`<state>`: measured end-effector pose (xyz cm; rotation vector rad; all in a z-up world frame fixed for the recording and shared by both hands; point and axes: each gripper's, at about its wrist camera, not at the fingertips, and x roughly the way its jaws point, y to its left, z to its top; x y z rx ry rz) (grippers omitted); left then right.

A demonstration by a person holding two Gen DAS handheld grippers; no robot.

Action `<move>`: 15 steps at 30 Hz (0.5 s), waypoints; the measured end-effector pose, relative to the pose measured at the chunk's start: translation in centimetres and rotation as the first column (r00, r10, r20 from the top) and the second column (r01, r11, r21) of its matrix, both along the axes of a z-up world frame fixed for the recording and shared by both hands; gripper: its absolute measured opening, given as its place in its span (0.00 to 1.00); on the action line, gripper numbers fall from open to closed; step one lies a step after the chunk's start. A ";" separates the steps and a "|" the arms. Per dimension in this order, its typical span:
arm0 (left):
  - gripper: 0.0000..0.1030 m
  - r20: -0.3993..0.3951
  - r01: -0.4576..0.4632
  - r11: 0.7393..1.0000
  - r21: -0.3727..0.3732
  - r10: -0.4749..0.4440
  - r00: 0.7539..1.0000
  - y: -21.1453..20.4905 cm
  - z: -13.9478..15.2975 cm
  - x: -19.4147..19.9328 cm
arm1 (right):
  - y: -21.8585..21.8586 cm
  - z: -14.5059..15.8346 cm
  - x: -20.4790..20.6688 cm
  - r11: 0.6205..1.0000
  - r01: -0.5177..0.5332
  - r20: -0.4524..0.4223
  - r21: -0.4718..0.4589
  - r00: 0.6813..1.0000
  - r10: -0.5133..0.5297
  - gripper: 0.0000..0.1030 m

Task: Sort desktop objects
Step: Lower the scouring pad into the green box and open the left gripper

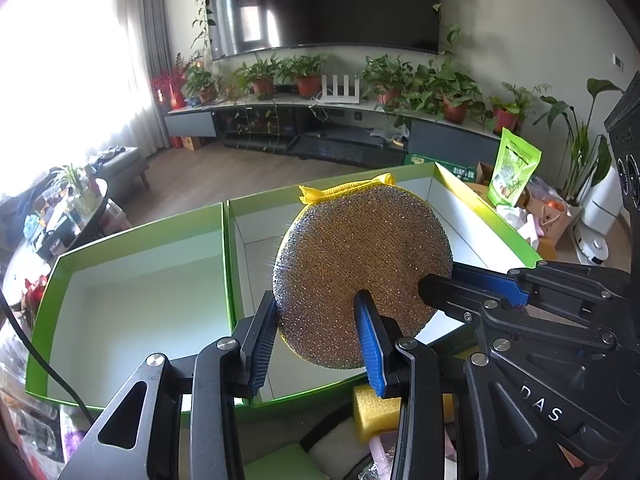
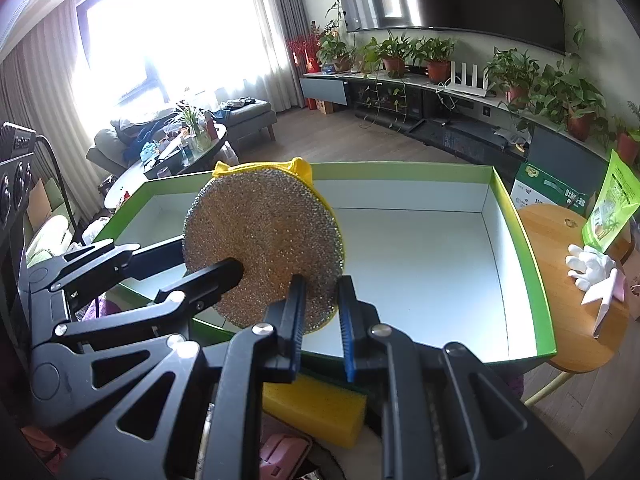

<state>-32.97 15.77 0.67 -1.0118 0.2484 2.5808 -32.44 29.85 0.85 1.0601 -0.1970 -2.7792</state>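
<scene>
Since both the left gripper (image 1: pixel 316 336) and right gripper (image 2: pixel 322 320) pinch its near rim, the round, glittery gold-mesh scouring pad (image 1: pixel 362 276) looks light and soft, probably floppy.

Yellow sponge (image 2: pixel 316 408) half hidden by fingers (image 2: pixel 294 320), pink item (image 2: pixel 280 456) cut off

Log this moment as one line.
left gripper: shut on scouring pad | right gripper: shut on scouring pad | position: over green box

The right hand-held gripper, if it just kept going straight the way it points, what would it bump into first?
Probably the white floor of the green box. The right hand-held gripper, pinching the round scouring pad, points down into that open box, so the pad's far edge would likely touch first. Depth is hard to judge.
</scene>
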 end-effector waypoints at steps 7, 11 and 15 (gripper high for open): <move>0.38 0.013 -0.001 1.000 -0.017 0.001 1.000 0.3 -0.4 0.0 | 0.1 -0.5 0.0 1.000 0.001 0.015 -0.005 1.000 -0.001 0.17; 0.38 0.024 -0.001 1.000 -0.023 0.001 1.000 0.2 -0.6 -0.1 | 0.1 -0.8 0.0 1.000 0.001 0.024 -0.005 1.000 -0.001 0.17; 0.38 0.035 -0.005 1.000 -0.025 0.006 0.999 0.1 -0.6 -0.2 | 0.0 -0.9 -0.2 1.000 -0.001 0.033 -0.006 0.999 0.001 0.17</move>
